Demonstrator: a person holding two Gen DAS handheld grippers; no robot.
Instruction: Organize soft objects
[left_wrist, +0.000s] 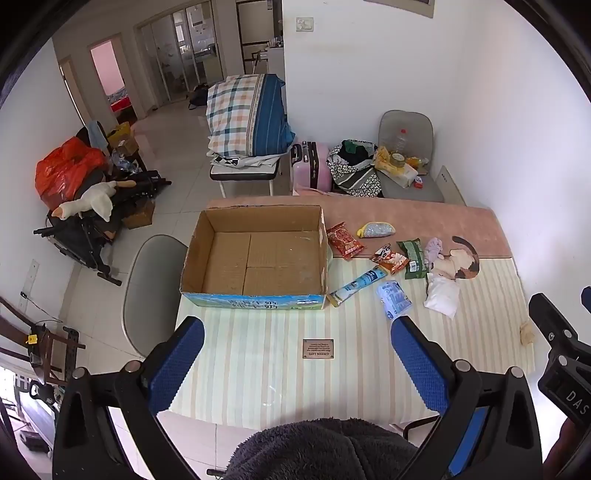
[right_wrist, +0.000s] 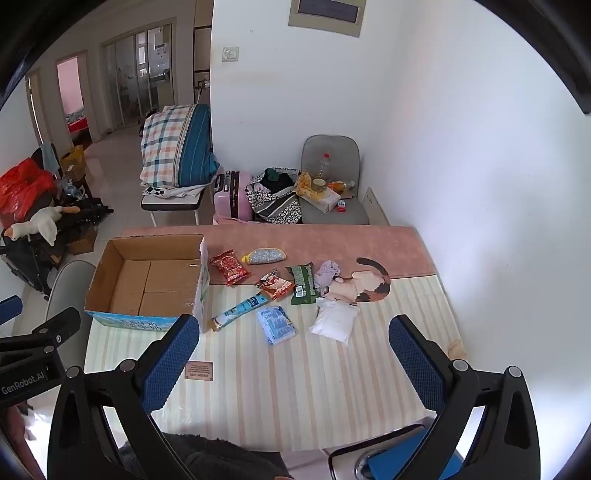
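- Left gripper (left_wrist: 297, 341): blue-padded fingers spread wide, nothing between them; held above the near edge of the table (left_wrist: 258, 387).
- Box (left_wrist: 255, 254): open cardboard carton on the table's left part, no contents visible; printed blue and green on its near wall.
- Red packet (left_wrist: 344, 240): lies flat just right of the box's far corner, on the pink band of the table cover.
- Tube pack (left_wrist: 356, 286): long blue and white sachet, lying diagonally, its near end close to the box's right front corner.
- Glitter pouch (left_wrist: 376, 229): silver with yellow trim, farthest back of the group, just beyond the red packet.
- Orange packet (left_wrist: 390, 258): small snack bag between the red packet and the green packet.
- Blue pack (left_wrist: 393, 298): pale blue soft pack, nearest to the left gripper's right finger.
- Green packet (left_wrist: 413, 258): lies lengthwise, just right of the orange packet.
- Lilac cloth (left_wrist: 434, 249): crumpled, beside the green packet, touching the cat print (left_wrist: 461, 258) on the cover.
- White bag (left_wrist: 442, 295): plump soft pouch, near side of the cat print, right of the blue pack.
- Right gripper (right_wrist: 293, 347): fingers spread wide, gripping nothing; held above the near part of the table, all items lying beyond it.
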